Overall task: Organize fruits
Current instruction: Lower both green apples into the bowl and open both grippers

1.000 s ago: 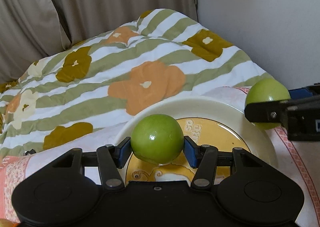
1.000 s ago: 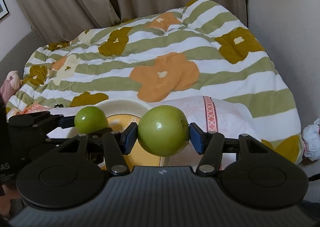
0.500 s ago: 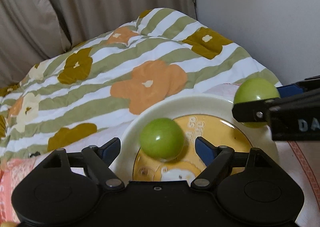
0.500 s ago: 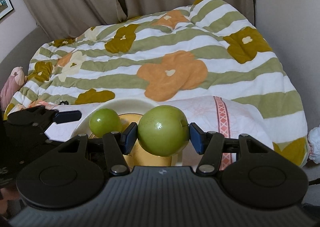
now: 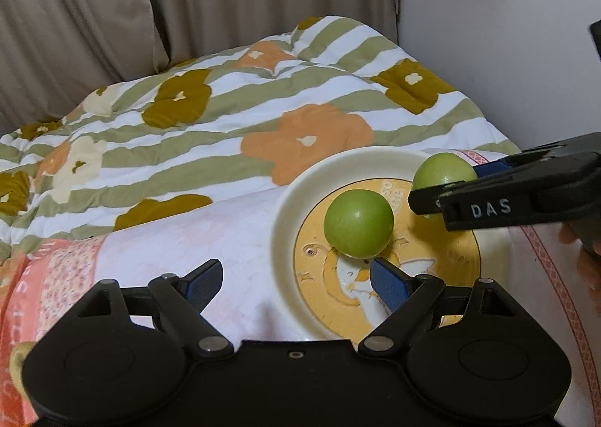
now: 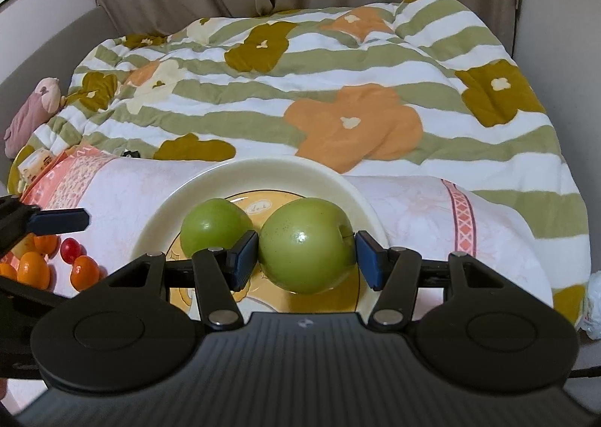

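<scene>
Jaws wide apart on the left gripper [image 5: 295,282], and they have just been opening, with nothing between the blue pads [image 5: 203,278] now; the round green apple [image 5: 358,224] it faces sits free on the cream plate with a yellow cartoon centre [image 5: 289,209], just beyond the right-hand pad. Over on the right gripper [image 6: 306,254], the jaws are clamped on a larger green apple [image 6: 306,244], pads pressed to both sides, and that fruit hangs over the near part of the same plate [image 6: 169,209]; whether it touches the dish cannot be told. The free apple [image 6: 214,226] lies just left of the held one, and they look close to touching. From the left wrist view the held apple [image 5: 443,171] shows at the plate's far right rim. Beside the plate, on the pale pink-bordered cloth [image 6: 124,186], small orange fruits [image 6: 35,269] and a red one [image 6: 69,249] lie loose. Behind it all spreads a striped, flower-patterned quilt [image 6: 338,88].
</scene>
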Available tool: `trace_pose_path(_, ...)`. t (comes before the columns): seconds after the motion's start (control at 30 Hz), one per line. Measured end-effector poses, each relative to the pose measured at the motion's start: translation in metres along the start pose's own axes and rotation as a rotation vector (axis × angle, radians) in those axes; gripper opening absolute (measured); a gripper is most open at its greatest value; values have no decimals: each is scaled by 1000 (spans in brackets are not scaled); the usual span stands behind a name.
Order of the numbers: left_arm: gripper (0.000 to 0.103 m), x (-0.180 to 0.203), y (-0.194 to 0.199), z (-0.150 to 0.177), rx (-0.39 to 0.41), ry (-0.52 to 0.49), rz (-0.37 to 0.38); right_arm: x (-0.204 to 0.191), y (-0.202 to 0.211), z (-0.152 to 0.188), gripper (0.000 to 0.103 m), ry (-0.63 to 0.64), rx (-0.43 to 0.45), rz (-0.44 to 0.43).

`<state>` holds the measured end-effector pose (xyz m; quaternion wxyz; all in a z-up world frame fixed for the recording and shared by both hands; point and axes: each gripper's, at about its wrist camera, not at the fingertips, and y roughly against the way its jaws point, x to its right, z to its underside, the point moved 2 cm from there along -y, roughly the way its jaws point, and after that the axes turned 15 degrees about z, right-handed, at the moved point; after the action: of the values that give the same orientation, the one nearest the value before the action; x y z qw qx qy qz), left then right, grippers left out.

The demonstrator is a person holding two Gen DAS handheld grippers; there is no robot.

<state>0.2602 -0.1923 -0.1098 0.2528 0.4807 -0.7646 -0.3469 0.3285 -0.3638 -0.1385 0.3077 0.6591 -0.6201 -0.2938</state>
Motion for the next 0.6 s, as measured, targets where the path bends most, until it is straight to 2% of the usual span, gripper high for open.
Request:
trace_pose_path(0.23, 89, 0, 4, 9, -2, 21, -12, -2, -5, 1, 71, 4, 4, 3)
trace_pose_path(0.33, 89, 3, 3, 12, -8, 21, -15, -3, -3, 1, 73, 27, 42, 21)
trace_pose_path(0.37, 89, 4, 3, 13, -10, 19, -18, -4, 2, 0, 77, 44, 66, 26)
trace_pose_path(0.43, 89, 3, 4, 14, -10, 21, -20, -7, 9, -1, 101, 73, 95, 41)
trace_pose_path(0.5, 89, 2, 5, 14, -7, 23, -17, -7, 17, -1, 103, 76, 116, 55)
trace_pose_path(0.6, 89, 3, 8, 14, 0, 24, -16, -2, 22, 2, 103, 45, 92, 46)
